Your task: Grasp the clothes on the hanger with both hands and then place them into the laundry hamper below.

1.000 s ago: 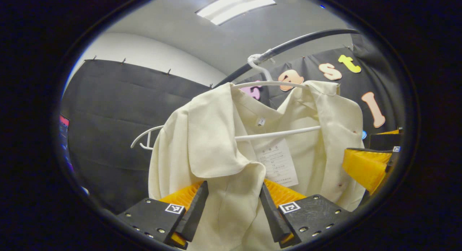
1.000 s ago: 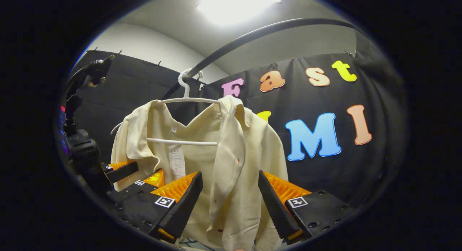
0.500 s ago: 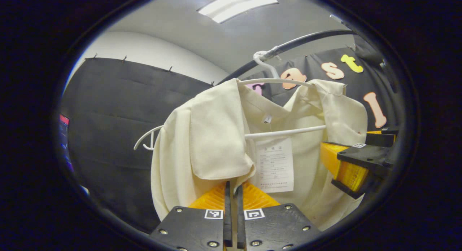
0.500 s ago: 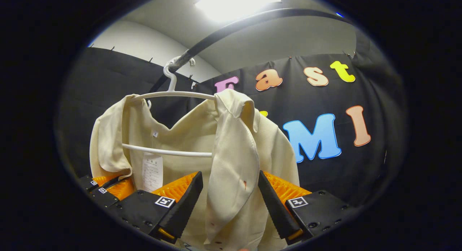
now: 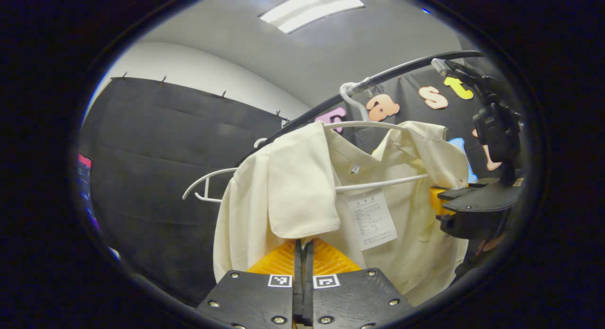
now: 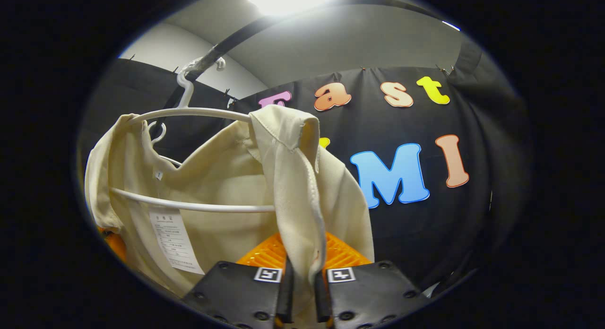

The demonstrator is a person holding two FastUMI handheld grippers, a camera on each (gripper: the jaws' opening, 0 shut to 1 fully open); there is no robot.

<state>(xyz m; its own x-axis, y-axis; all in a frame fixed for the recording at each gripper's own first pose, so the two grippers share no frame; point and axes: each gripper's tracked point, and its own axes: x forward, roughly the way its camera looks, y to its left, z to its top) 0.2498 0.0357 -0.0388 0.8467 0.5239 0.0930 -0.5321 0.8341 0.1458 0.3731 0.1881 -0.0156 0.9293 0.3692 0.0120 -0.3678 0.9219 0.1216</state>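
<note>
Two grippers are clamped on one garment: the left gripper [image 5: 303, 277] has its fingers drawn together on the lower edge of the shirt's front panel, cloth pinched between them just under the folded lapel, while the right gripper [image 6: 302, 291] has its fingers nearly closed on the other front placket, a narrow fold of fabric running down between them. The cream shirt [image 5: 302, 192] hangs open on a white hanger [image 6: 189, 114], its collar draped over the hanger's shoulders and a paper tag [image 5: 372, 219] dangling inside below the neck. The hanger's hook rides on a dark rail [image 5: 401, 69] overhead, and a second, bare white hanger [image 5: 208, 187] sits just behind the shirt on the same rail. In the left gripper view, the right gripper shows at the shirt's far edge, carrying its own camera mount. The cloth looks thin, light and limp; it should slide off the hanger with little force but will sag and bunch once free, so holds on the two front edges, one each side, seem a sound way to spread the load. A snag of collar on the hanger's shoulder is the likeliest hitch. The laundry hamper lies below, out of frame.
</note>
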